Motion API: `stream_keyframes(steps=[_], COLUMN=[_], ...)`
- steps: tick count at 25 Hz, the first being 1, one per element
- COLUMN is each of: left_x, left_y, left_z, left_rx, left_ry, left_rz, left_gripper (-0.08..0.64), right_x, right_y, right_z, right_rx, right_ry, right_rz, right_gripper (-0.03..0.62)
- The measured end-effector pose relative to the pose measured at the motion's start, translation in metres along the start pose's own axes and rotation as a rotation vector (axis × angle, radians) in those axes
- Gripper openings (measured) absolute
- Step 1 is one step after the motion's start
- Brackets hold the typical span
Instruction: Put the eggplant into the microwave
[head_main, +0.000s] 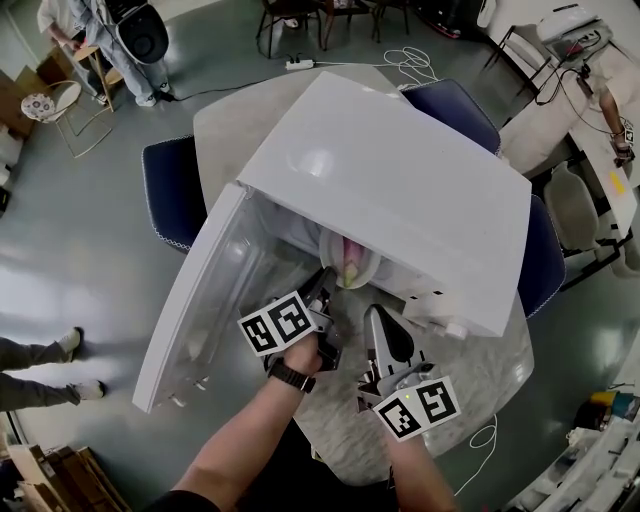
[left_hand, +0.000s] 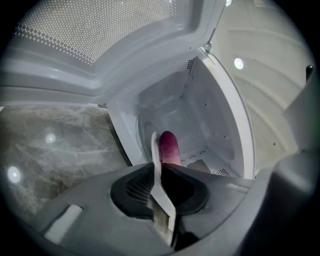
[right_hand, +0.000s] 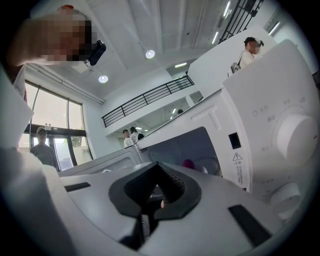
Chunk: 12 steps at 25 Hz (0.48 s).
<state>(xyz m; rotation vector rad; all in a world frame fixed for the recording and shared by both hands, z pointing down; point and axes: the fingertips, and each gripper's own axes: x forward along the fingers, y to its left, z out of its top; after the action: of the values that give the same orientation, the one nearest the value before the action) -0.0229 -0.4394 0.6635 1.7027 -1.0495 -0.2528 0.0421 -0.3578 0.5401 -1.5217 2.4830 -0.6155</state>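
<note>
A white microwave (head_main: 400, 170) stands on a round marble table (head_main: 345, 440), its door (head_main: 195, 300) swung open to the left. The purple eggplant (head_main: 350, 258) pokes into the cavity mouth, stem end toward me. My left gripper (head_main: 328, 285) is shut on the eggplant (left_hand: 168, 146), and one white finger (left_hand: 155, 155) lies against its side; the other finger is hidden. From the right gripper view the eggplant (right_hand: 188, 163) shows as a purple spot inside the cavity. My right gripper (head_main: 376, 318) hangs just in front of the microwave's control side, jaws together and holding nothing.
The control panel with two round knobs (right_hand: 295, 135) is close on the right gripper's right. Dark blue chairs (head_main: 172, 190) ring the table. People stand at the far left (head_main: 130, 40), feet show at the left edge (head_main: 70, 345), and a white cable (head_main: 410, 62) lies on the floor.
</note>
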Motion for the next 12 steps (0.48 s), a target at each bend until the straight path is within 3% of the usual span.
stream_keyframes(steps=[12], left_x=[0.028], left_y=[0.001], left_z=[0.017], left_rx=[0.023], left_ry=[-0.029], left_rz=[0.013], left_gripper=[0.044], right_x=[-0.002], right_y=[-0.003], right_z=[-0.006], right_rx=[0.003], right_ry=[0.005], right_rz=[-0.009], right_gripper=[0.002])
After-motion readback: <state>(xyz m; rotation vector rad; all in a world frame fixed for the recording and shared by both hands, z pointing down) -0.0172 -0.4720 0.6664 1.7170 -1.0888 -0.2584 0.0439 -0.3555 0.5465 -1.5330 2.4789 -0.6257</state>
